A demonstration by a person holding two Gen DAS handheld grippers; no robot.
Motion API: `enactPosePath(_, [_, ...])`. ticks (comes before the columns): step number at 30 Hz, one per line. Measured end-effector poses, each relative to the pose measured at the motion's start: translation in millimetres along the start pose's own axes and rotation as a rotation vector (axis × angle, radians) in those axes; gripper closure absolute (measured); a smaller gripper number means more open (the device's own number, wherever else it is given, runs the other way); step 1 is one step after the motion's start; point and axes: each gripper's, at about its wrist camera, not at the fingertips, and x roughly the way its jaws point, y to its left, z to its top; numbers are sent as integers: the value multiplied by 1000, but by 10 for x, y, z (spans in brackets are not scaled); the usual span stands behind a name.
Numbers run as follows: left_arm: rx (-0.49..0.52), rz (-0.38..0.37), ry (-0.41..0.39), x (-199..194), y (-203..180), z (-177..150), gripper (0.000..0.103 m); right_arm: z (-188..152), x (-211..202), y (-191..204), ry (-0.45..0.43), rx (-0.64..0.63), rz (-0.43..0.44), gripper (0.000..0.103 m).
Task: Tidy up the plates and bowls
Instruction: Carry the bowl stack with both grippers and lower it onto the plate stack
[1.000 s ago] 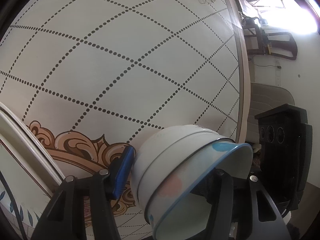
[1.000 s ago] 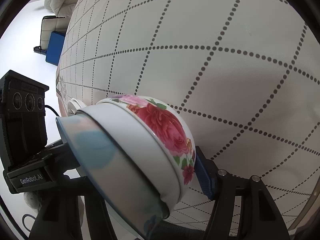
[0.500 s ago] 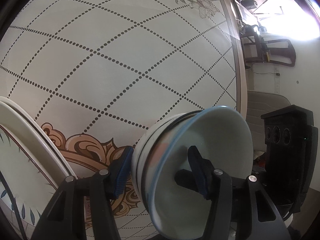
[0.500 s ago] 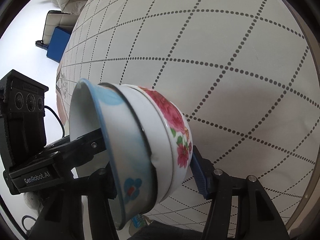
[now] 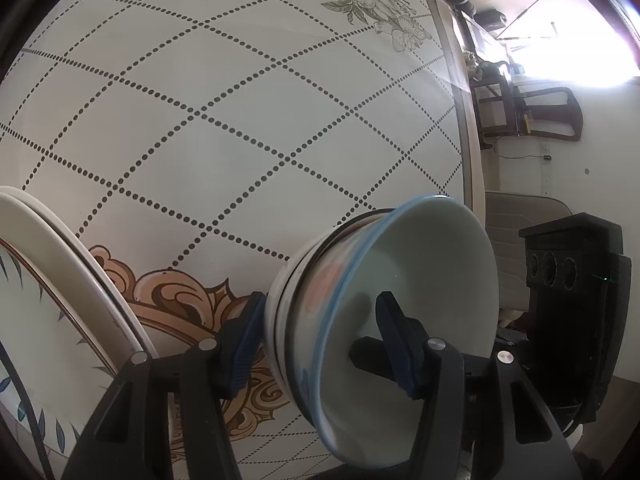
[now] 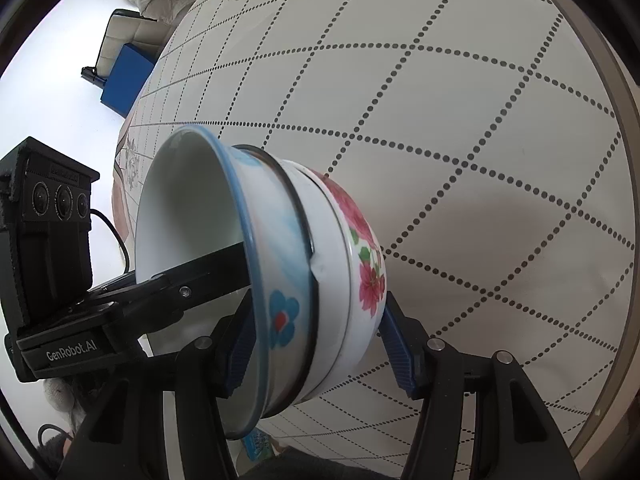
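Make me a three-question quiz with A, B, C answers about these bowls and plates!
1. Where are the cream plates with blue leaves?
A. inside the bowls
B. on a chair
C. left of the bowl stack

2. What colour is the rim of the innermost white bowl?
A. blue
B. gold
C. green

3. How is the stack of nested bowls placed?
A. lying flat on the table
B. tipped sideways in both grippers
C. upside down on the floor

Answers:
1 C: in the left wrist view, the cream plates sit at the left edge and the bowl stack is further right.
2 A: the innermost bowl has a blue edge.
3 B: the mouth faces sideways, and the left gripper and right gripper both clamp it above the dotted tablecloth.
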Motion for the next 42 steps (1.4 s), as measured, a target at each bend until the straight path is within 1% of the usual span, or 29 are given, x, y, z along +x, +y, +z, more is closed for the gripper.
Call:
enactPosePath(6, [5,-2,-25,-73,-49,1,51,-73,-129,3,-23,-38,-19,42])
enactPosePath(15, [21,-2,-64,-319,-111,-30,51,-88,-331,159,-49,-67,-9,42])
enactPosePath(22, [10,-5,-110,-622,-10,-79,51,-85,-490,489,-61,-115,-12,42])
enactPosePath(26, [-13,-10,-136,-805,143,-126,51,-128,-510,720,-60,-147,-8,42])
enactPosePath(31, [-46,-12,-163,-1046,447,-195,51,-204,-436,1103,-47,-186,-6,42])
enactPosePath(37, [-102,-12,-201,-1273,866,-314,51,-300,-198,1545,-16,-240,-6,42])
enactPosePath(42, [-141,-2,-220,-1392,1243,-401,51,-357,103,1836,20,-278,1,42])
